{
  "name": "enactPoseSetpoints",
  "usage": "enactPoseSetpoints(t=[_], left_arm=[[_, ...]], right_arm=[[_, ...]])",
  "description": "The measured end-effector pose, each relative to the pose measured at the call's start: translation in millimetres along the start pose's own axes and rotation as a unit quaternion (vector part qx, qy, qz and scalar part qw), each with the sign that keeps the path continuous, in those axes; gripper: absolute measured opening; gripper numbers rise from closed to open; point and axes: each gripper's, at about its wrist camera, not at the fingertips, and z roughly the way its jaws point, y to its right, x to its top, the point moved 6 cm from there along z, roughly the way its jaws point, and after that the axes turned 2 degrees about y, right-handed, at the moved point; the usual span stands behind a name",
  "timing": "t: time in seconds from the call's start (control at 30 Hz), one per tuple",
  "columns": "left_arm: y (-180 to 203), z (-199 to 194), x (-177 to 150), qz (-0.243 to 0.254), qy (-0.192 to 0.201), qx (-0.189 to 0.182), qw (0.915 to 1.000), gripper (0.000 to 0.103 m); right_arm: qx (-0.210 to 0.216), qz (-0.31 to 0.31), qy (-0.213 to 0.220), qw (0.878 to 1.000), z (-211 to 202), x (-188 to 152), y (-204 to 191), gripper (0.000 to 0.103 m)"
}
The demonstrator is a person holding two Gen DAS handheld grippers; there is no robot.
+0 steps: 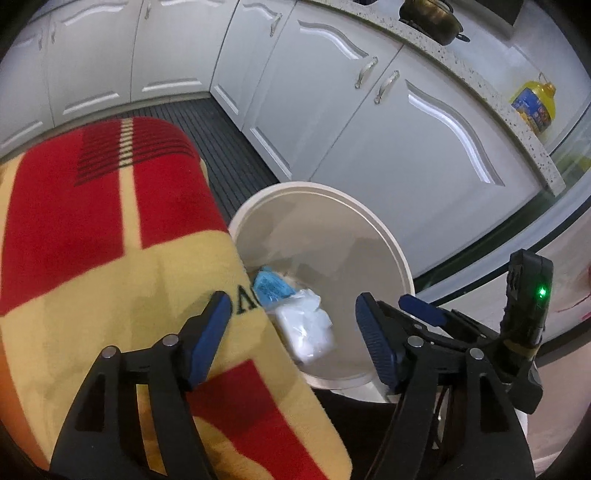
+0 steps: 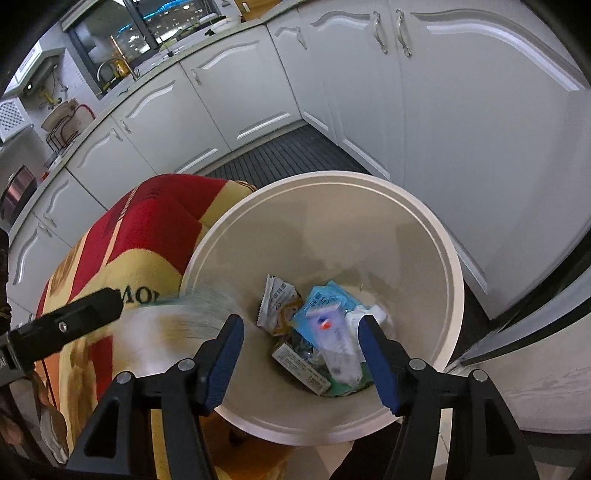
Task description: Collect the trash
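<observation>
A round white trash bin [image 2: 439, 243] stands on the floor beside a red and yellow cloth-covered surface [image 2: 122, 251]. In it lie several wrappers: a blue packet [image 2: 328, 299], a white snack wrapper [image 2: 275, 299], a small box [image 2: 295, 362] and a clear plastic piece [image 2: 336, 350], blurred, between my right fingers. My right gripper [image 2: 301, 328] is open and empty over the bin. A blurred pale piece [image 2: 177, 325] streaks at the bin's left rim. My left gripper [image 1: 291, 314] is open and empty at the bin's [image 1: 399, 243] near edge; a blue packet [image 1: 271, 288] and white plastic [image 1: 306, 328] show inside.
White kitchen cabinets [image 1: 369, 122] curve around behind the bin, with a dark ribbed mat [image 2: 291, 151] on the floor. A pot [image 1: 430, 16] and a yellow oil bottle [image 1: 533, 101] stand on the countertop. The other gripper's body [image 1: 528, 295] shows at the right.
</observation>
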Motion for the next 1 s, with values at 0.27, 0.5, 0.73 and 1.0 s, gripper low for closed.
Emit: enactPoseSetpoints(t=[0.27, 0.5, 0.73, 1.0], left_arm=[[-6.3, -15.5, -1.5, 0.01, 0.036, 0.048, 0.9981, 0.07], [-11.9, -29.6, -8.9, 0.018, 0.052, 0.082, 0.9951, 0.07], [-17.5, -48.1, -16.2, 0.021, 0.075, 0.103, 0.9916, 0.07], [-10.0, -96.3, -21.0, 0.039, 0.146, 0.126, 0.9804, 0.07]], right_arm=[[0.002, -0.005, 0.007, 1.0, -9.7, -5.9, -5.8, 0.063], [0.002, -0.015, 0.018, 1.0, -20.4, -11.1, -19.8, 0.064], [0.004, -0.019, 0.044, 0.999, -36.1, -18.2, -34.0, 0.065], [-0.011, -0.031, 0.11, 0.993, -76.7, -21.8, -53.8, 0.074]])
